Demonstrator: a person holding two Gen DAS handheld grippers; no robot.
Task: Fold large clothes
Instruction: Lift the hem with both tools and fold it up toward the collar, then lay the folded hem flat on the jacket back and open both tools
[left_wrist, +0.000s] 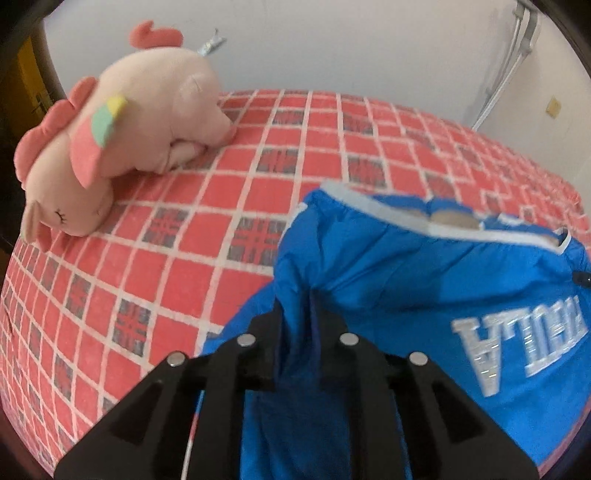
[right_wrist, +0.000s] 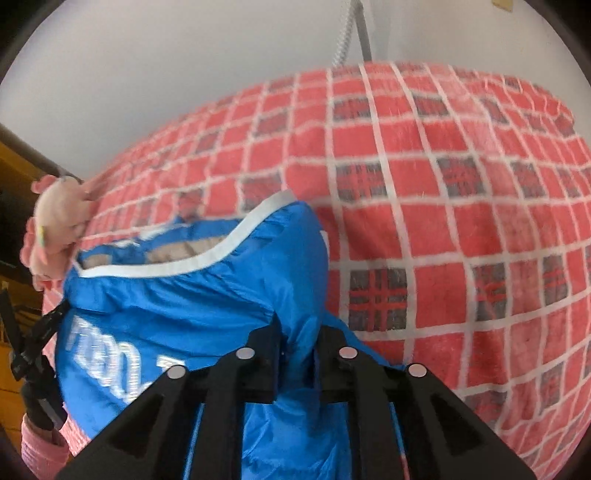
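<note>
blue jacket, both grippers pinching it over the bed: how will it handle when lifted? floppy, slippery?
Likely floppy: the blue jacket bunches and drapes around the left gripper and the right gripper rather than holding shape. Probably slick: the shell looks smooth and shiny, so a thin pinch could creep. Its puffy look suggests it is light for its size, though that is a guess.

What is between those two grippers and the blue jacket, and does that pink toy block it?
Nothing: the left gripper and right gripper both pinch the blue jacket. The pink plush toy lies apart on the checkered bedspread.
</note>
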